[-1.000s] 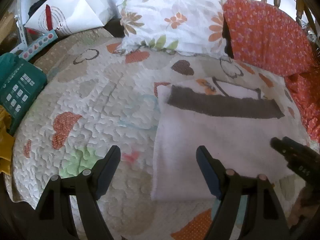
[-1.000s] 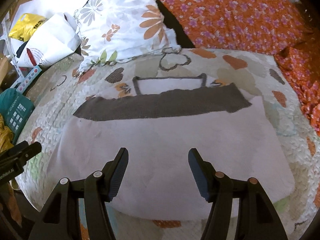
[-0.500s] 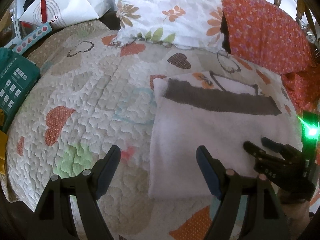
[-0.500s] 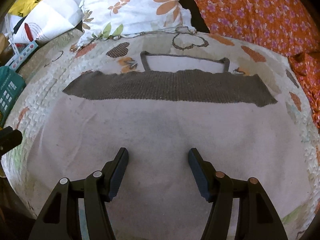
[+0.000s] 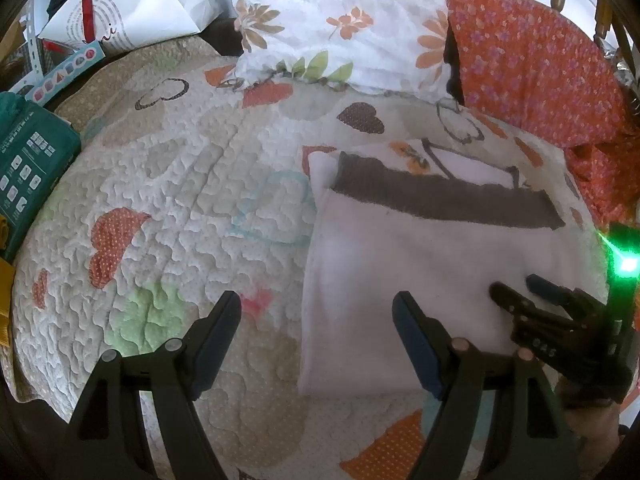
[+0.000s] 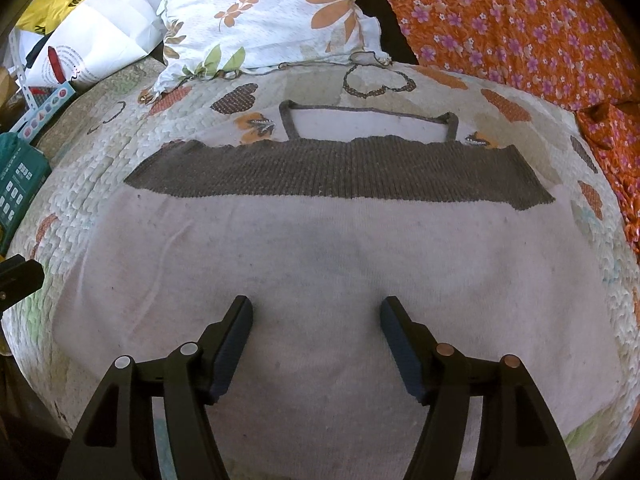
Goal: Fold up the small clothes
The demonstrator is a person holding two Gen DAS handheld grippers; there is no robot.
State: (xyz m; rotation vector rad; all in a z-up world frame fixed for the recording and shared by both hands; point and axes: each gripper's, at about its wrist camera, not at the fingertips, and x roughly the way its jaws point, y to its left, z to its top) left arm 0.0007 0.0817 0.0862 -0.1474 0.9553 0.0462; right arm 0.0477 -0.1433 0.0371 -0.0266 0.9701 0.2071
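Note:
A small white garment (image 5: 400, 264) with a grey-brown knit band (image 5: 440, 200) lies folded flat on the quilt; it also fills the right wrist view (image 6: 320, 264), band (image 6: 340, 176) at its far edge. My left gripper (image 5: 316, 320) is open and empty, over the garment's left edge, one finger on each side of it. My right gripper (image 6: 316, 320) is open and empty, low over the garment's near middle. It also shows in the left wrist view (image 5: 536, 296) above the garment's right part.
A heart-patterned quilt (image 5: 180, 200) covers the bed. A floral pillow (image 5: 340, 20) and an orange flowered cushion (image 5: 532, 64) lie behind the garment. A green box (image 5: 28, 168) and a white paper bag (image 5: 120, 8) sit at the left.
The right gripper has moved forward and down over the garment, which now looks larger. It has come further into the left wrist view. The left gripper has shifted slightly. Both stay open.

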